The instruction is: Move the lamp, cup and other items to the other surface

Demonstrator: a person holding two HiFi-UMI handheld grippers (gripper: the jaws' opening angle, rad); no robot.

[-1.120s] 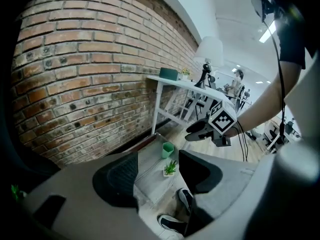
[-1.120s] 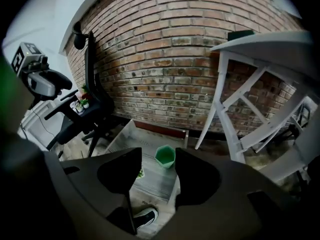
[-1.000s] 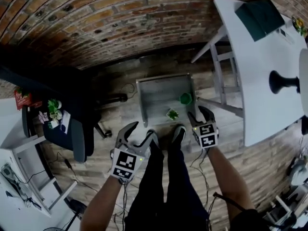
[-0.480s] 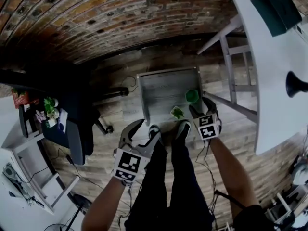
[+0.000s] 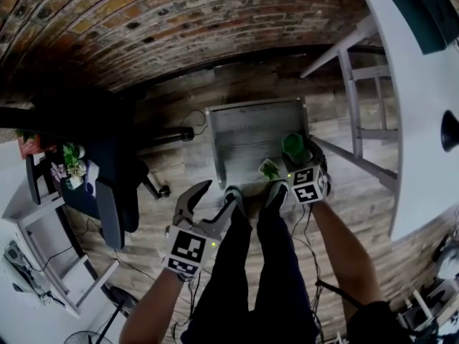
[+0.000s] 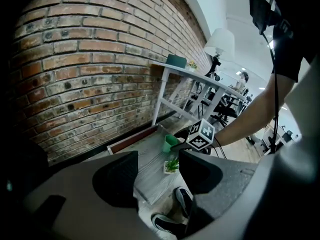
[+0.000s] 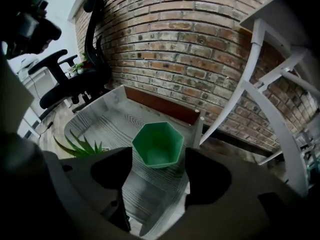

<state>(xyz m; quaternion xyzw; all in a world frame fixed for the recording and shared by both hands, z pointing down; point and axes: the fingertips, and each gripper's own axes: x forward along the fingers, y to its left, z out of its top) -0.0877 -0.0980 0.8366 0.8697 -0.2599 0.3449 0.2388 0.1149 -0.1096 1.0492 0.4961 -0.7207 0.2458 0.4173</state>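
A green hexagonal cup (image 7: 159, 144) stands upright on the low grey table (image 7: 107, 119), beside a small potted plant (image 7: 80, 145). My right gripper (image 7: 157, 176) has just been opening its jaws. The cup sits at the mouth of the gap between them, and neither pad touches it. In the head view this gripper (image 5: 301, 160) hangs right over the cup (image 5: 292, 145), with the plant (image 5: 269, 169) to its left. My left gripper (image 5: 209, 198) is open and empty above the floor by the person's shoes. The lamp (image 6: 220, 44) stands on the tall white table (image 6: 200, 76).
A brick wall runs behind the low table. The white table's legs (image 5: 355, 113) stand just to the right of the cup. A teal object (image 5: 424, 6) lies on the white table. A black office chair (image 5: 115, 185) and white shelves (image 5: 29, 256) are on the left.
My right gripper has dropped and closed in on the green cup, its jaws spreading wider. My left gripper has sunk a little toward the floor.
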